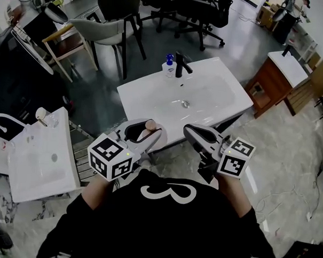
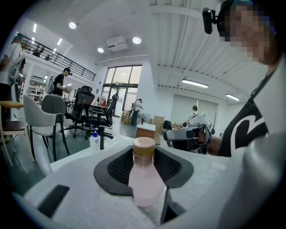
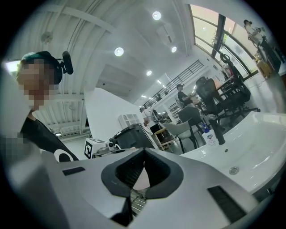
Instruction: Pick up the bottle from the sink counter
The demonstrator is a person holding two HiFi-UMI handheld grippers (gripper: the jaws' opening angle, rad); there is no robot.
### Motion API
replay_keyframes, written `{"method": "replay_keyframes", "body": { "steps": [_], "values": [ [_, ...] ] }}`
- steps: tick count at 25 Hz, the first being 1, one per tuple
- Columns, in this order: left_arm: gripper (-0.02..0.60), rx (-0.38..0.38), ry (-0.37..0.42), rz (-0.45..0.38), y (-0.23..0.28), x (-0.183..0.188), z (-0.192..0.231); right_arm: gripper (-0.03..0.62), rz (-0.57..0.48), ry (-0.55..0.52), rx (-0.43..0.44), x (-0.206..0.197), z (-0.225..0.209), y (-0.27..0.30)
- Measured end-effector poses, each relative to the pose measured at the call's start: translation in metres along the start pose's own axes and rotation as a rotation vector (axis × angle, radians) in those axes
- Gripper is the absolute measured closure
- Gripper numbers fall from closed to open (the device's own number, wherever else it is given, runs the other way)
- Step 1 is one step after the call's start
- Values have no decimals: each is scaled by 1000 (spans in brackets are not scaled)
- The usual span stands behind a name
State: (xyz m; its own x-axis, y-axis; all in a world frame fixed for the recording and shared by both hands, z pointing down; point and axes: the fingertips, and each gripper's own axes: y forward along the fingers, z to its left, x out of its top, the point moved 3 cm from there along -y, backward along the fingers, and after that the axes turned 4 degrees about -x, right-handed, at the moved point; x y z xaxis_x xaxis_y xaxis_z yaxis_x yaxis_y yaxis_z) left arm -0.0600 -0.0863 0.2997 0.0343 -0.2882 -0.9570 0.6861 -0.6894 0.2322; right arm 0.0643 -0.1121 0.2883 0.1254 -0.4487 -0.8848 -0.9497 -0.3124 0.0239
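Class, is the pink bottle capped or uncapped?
Capped: a tan cap sits on the pink bottle, clamped in the left gripper.

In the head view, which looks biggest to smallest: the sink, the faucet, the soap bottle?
1. Sink, largest by far.
2. Faucet and soap bottle look nearly alike; the faucet looks slightly taller.

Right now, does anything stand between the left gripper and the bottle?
Nothing visible does. The bottle already stands between the jaws of the left gripper, which are closed on its body.
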Motion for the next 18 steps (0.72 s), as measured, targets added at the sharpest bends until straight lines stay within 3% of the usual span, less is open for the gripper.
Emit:
{"method": "replay_keyframes", "body": {
  "steps": [7, 18],
  "values": [
    [432, -15, 24, -9, -4, 12, -14, 580, 41, -121, 9, 3, 18, 0],
    [431, 7, 23, -15, -13, 16, -15, 580, 37, -151, -10, 2, 15, -1]
  ]
}}
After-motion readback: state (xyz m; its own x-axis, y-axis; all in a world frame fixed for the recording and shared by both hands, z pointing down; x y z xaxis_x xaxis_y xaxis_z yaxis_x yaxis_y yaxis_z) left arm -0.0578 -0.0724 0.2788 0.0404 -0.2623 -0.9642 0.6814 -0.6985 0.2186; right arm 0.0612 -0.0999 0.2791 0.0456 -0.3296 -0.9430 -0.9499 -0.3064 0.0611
